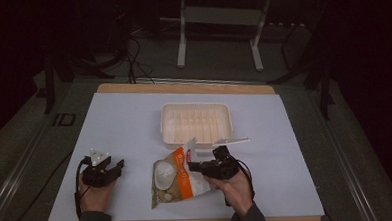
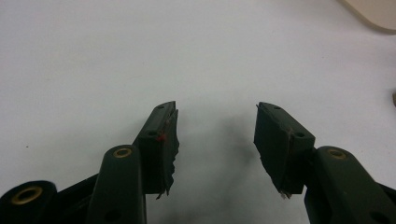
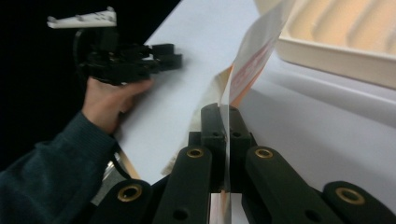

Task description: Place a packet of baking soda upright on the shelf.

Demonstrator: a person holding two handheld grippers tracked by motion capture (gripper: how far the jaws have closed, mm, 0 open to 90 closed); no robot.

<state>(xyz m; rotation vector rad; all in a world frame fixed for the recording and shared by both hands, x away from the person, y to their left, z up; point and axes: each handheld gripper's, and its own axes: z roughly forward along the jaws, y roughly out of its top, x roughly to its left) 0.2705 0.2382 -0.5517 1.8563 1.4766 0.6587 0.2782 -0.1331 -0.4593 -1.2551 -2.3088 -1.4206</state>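
An orange-and-white snack bag (image 1: 176,177) with a clear window lies on the white table cover, near the front middle. My right gripper (image 1: 193,166) is shut on the bag's upper edge; in the right gripper view the thin bag film (image 3: 252,56) stands pinched between the two closed jaws (image 3: 225,116). A cream plastic tray (image 1: 196,122) sits just behind the bag, with nothing in it. My left gripper (image 1: 117,166) rests at the front left, apart from the bag, open with nothing between its fingers (image 2: 215,121).
The white cover (image 1: 134,118) spans a wooden tabletop whose edge (image 1: 183,87) shows at the back. A flat white strip (image 1: 230,140) lies beside the tray's front right corner. A metal stand (image 1: 220,29) stands on the floor behind the table.
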